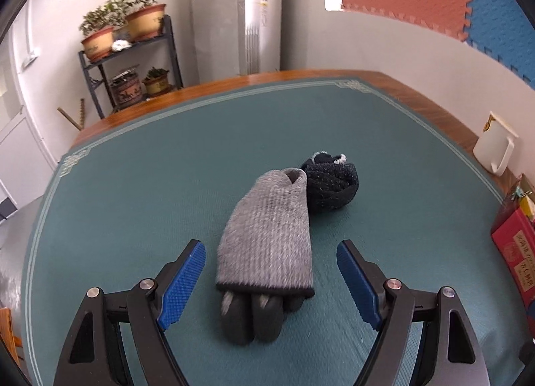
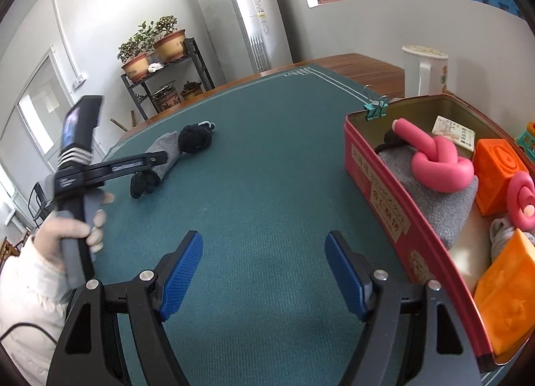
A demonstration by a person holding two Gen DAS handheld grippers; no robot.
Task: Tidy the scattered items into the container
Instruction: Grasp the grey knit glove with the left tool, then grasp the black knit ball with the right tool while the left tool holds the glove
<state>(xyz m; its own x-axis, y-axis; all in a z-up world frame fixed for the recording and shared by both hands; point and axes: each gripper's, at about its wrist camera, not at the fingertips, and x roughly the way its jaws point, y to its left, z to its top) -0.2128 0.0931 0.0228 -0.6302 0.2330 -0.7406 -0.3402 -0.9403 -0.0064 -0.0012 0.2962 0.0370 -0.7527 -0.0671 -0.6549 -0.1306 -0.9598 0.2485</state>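
Left gripper (image 1: 271, 280): jaws wide, nothing held, straddling the grey glove (image 1: 267, 235) on the green mat (image 1: 133, 202).
Risk: pads catch cuff only and the dark fingers trail, or the touching black bundle (image 1: 331, 182) drags along; red tin (image 2: 378, 165) lies well apart.

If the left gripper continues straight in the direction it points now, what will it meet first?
Most likely the grey knitted glove with dark fingertips, lying on the green table mat directly between the open blue pads of the left gripper. The black speckled knitted bundle lies beyond it. Depth is uncertain.
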